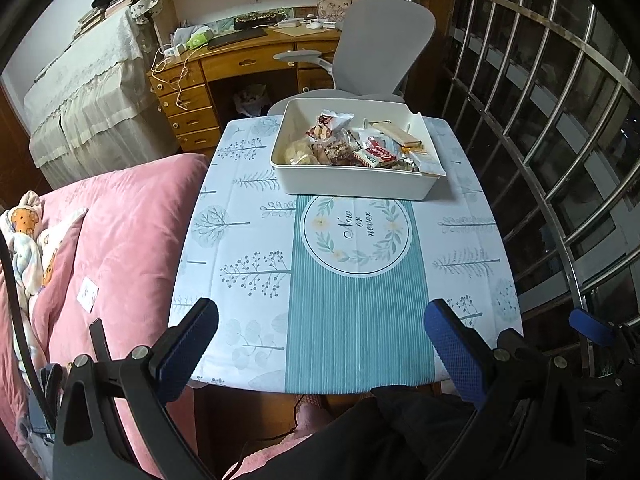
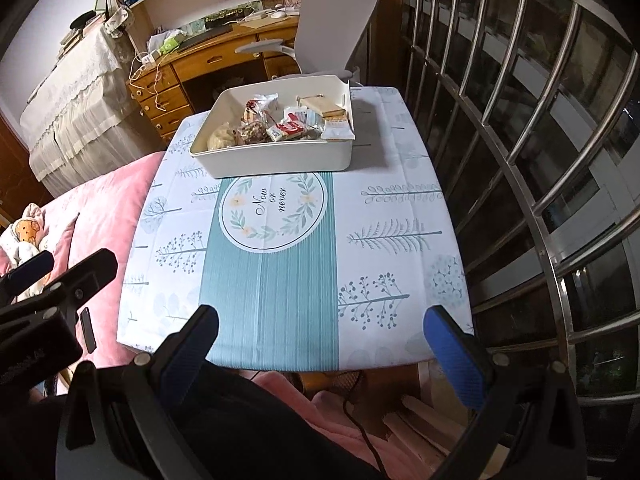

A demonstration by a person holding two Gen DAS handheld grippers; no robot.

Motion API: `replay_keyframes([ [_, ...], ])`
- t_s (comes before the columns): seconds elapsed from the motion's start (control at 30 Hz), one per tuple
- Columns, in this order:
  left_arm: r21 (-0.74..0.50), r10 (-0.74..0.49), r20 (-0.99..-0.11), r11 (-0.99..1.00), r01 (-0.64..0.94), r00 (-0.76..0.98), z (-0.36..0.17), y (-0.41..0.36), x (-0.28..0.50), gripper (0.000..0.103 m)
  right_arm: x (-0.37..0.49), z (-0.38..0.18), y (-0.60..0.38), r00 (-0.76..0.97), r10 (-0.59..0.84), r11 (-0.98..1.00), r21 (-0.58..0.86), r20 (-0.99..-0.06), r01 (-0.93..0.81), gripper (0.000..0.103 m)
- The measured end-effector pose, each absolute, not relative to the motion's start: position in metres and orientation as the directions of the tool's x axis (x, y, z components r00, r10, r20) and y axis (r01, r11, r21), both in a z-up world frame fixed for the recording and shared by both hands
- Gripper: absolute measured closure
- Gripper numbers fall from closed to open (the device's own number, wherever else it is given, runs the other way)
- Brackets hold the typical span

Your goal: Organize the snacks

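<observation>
Small table (image 1: 240, 240) with a tree-print cloth and a teal centre stripe bearing a round "Now or never" emblem (image 1: 356, 232). White rectangular bin (image 1: 352, 184) sits at the far edge of the table, roughly centred on the stripe, touching the emblem's far side in view. Snacks (image 1: 352, 144) are piled inside the bin: a pale round biscuit pack at the near-left corner, a red-and-white wrapper (image 1: 378, 156) near the middle, a long tan bar (image 1: 396, 132) toward the far-right corner, a white packet (image 1: 430, 162) lying over the near-right rim. Rest of the tabletop carries only the cloth.

Left gripper (image 1: 320, 344) hangs above the near edge of the table, jaws spread wide, nothing between them, blue pads facing inward. Right gripper (image 2: 320, 344) also sits at the near edge, slightly toward the right corner, jaws spread wide and empty. Both are well apart from the bin. In the right wrist view the left gripper shows at the left margin; in the left wrist view a blue pad of the right gripper shows at the right margin.

Pink quilt (image 1: 128, 220) lies beside the table's left edge. Grey office chair (image 1: 384, 44) and wooden desk (image 1: 240, 64) stand beyond the far edge. Metal window bars (image 1: 560, 120) run along the right edge. A dark-clothed leg (image 1: 360, 440) shows under the near edge.
</observation>
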State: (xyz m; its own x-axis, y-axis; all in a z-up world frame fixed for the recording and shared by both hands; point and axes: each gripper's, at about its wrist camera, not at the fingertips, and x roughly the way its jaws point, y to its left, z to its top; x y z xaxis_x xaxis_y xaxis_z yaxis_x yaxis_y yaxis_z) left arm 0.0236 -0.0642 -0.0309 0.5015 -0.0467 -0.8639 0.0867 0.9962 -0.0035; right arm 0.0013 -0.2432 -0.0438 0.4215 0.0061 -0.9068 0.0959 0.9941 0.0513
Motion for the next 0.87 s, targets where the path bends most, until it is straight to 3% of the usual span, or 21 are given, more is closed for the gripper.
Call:
replay_keyframes([
  [0.87, 0.028, 0.023, -0.88, 1.0, 0.003, 0.475, -0.042, -0.117, 0.053, 0.001, 0.05, -0.058, -0.298, 0.402, 0.077, 0.996, 0.087, -0.912, 0.008, 0.0],
])
